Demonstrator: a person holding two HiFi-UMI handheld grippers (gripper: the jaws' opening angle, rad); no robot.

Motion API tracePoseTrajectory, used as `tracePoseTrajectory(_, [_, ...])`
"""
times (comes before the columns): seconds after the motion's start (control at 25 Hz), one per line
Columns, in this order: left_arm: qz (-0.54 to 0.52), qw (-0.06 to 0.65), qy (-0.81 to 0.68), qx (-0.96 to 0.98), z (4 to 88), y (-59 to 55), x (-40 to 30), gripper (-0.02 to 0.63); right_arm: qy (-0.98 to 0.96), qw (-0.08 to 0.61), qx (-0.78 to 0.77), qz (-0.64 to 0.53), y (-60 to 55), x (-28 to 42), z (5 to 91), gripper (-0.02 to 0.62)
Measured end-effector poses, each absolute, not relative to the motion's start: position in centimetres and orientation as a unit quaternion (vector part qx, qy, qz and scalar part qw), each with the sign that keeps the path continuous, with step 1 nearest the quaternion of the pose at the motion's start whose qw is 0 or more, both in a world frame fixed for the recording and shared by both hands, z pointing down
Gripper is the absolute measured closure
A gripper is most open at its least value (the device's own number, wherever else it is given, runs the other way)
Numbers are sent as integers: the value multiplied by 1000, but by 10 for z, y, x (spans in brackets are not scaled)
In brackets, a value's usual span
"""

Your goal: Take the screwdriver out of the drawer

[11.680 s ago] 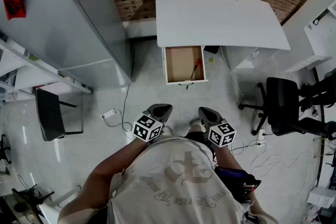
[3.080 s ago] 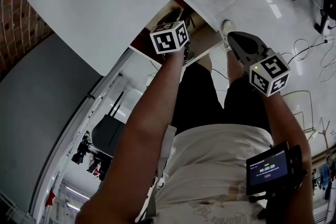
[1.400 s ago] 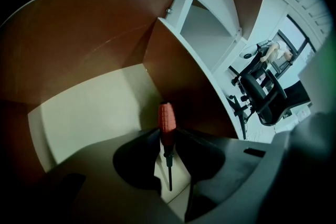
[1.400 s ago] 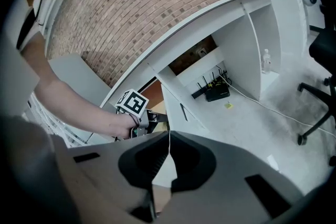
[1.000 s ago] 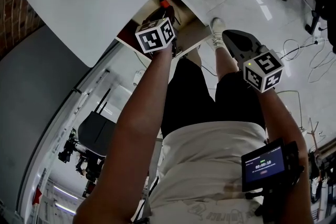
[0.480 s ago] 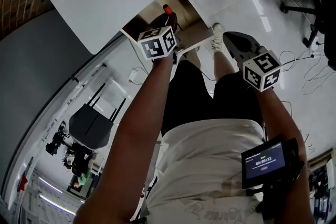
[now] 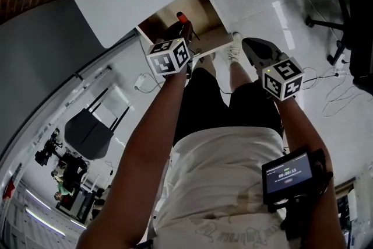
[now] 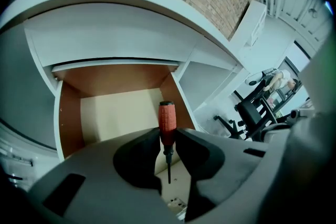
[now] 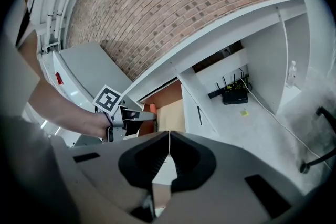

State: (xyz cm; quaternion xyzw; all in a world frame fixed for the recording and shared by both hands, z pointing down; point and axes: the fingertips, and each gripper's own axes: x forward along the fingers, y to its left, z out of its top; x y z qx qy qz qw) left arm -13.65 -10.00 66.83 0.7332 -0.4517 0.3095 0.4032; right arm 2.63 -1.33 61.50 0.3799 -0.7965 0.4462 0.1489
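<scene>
Between left gripper jaws: screwdriver clamped; handle up

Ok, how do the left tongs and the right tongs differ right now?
The left tongs are clamped on the red-handled screwdriver; the right tongs are shut with nothing between them. The left tongs are held at the open drawer; the right tongs hang apart from it, off to the side. Both carry a marker cube and both angle downward.
</scene>
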Motion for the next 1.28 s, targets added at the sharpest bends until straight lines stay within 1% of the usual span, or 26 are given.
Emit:
tracePoseTrajectory(0.64, [259,393,-458,754,613,-84,-137,500,-820,167,353,418,-28,11,594,572])
tracePoseTrajectory(0.96, [231,380,-473,760,562,-65,-130,501,-832,167,347,398,-28,20,558,572])
tracePoseTrajectory(1.28, [200,366,-489,766,517,-59,-139,500,-845,163,340,380,-32,14,529,572])
